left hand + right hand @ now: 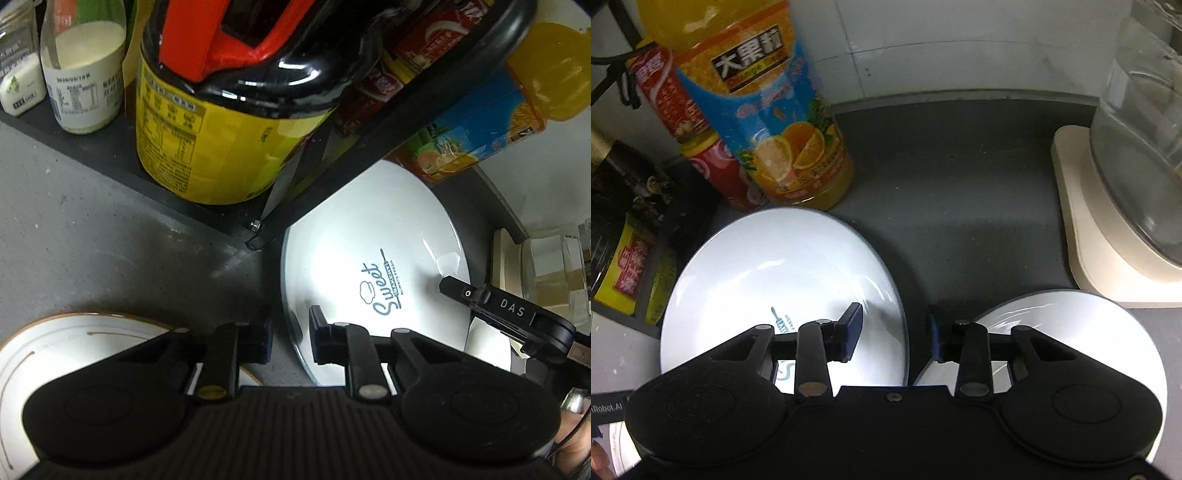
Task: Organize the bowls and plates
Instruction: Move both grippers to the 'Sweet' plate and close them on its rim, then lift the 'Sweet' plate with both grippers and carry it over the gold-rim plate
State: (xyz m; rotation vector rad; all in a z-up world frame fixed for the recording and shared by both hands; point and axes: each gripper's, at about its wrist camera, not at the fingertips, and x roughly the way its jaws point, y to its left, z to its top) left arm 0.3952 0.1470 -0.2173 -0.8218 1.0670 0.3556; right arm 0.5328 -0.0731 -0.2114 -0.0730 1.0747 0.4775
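A white plate printed "Sweet Bakery" (369,243) lies on the grey counter; it also shows in the right wrist view (768,266). My left gripper (290,338) is open, its fingers straddling that plate's left rim. A white plate with a brown rim (55,343) lies under its left side. My right gripper (895,332) is open and empty, its fingers above the gap between the Sweet plate and another white dish (1071,317) on the right. The right gripper's finger (491,306) shows over the Sweet plate in the left wrist view.
A black rack (184,199) holds a dark sauce jug (221,122), a milk bottle (85,74) and jars. An orange juice bottle (775,122) and a red can (716,166) stand behind the plate. A glass appliance on a cream base (1108,240) stands at right.
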